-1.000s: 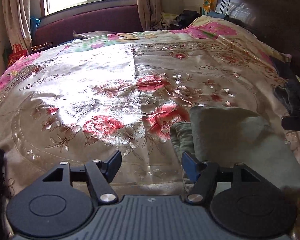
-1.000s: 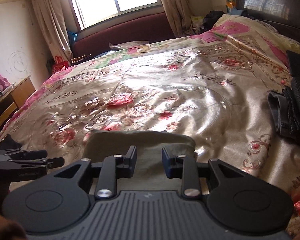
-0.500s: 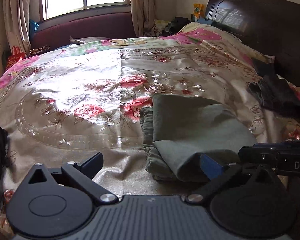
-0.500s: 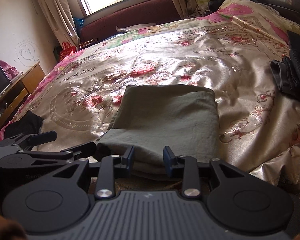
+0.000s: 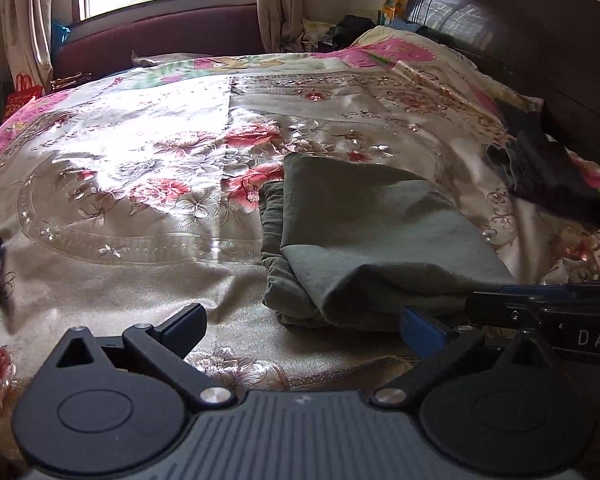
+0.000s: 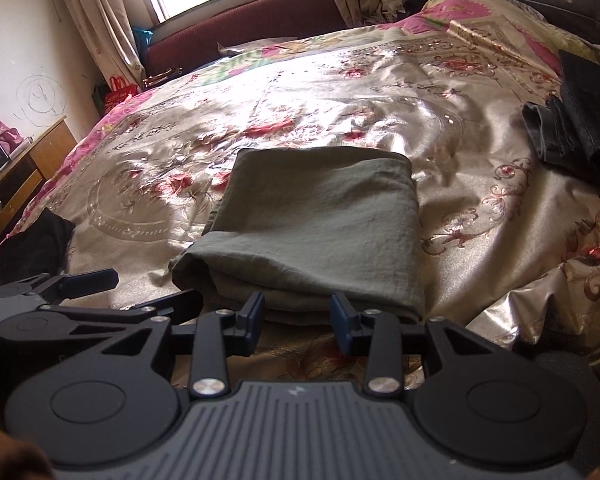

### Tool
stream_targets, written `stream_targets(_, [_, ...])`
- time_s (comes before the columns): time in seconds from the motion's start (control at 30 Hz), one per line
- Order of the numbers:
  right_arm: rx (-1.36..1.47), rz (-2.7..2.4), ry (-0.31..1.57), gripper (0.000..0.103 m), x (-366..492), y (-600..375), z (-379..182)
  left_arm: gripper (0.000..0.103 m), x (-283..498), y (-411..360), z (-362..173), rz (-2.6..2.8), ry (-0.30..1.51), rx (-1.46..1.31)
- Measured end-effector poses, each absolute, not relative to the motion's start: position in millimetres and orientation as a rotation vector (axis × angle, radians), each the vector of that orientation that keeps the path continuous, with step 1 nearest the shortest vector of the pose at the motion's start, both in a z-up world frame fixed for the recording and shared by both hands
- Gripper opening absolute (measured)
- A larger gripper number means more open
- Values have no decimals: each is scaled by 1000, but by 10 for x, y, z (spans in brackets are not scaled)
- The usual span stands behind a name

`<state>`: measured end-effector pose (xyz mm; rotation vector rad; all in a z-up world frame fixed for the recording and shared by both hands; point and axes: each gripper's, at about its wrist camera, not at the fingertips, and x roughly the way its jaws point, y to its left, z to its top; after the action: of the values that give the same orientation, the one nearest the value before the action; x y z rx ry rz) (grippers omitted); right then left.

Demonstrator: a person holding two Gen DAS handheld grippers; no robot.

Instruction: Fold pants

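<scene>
Folded olive-green pants [image 6: 320,228] lie in a flat stack near the front edge of a bed covered by a shiny floral bedspread [image 5: 140,184]. The right wrist view alone shows a wooden cabinet [image 6: 28,168] by the wall at left and a black garment [image 6: 36,240] at the bed's left edge; it also shows the stack's layered near end head-on. The left wrist view alone takes in the dark headboard [image 5: 540,60] and the stack's rumpled left side. Both views catch dark folded clothes [image 5: 548,176] at the bed's right side. The left gripper [image 5: 304,320] tilts down toward the bed just left of the stack, its jaws spread wide and empty after just opening. The right gripper [image 6: 298,318] tilts down at the stack's near end, its jaws partly apart and just opening, released, with the pants just beyond the fingertips.
</scene>
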<state>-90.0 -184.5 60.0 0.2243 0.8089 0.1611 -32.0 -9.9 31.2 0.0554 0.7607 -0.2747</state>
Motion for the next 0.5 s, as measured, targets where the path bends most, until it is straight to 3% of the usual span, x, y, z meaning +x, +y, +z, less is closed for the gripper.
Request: stream_targets(0.5, [248,148,826,38,-901,-1872,557,103,-369,-115,295,-266,749,65])
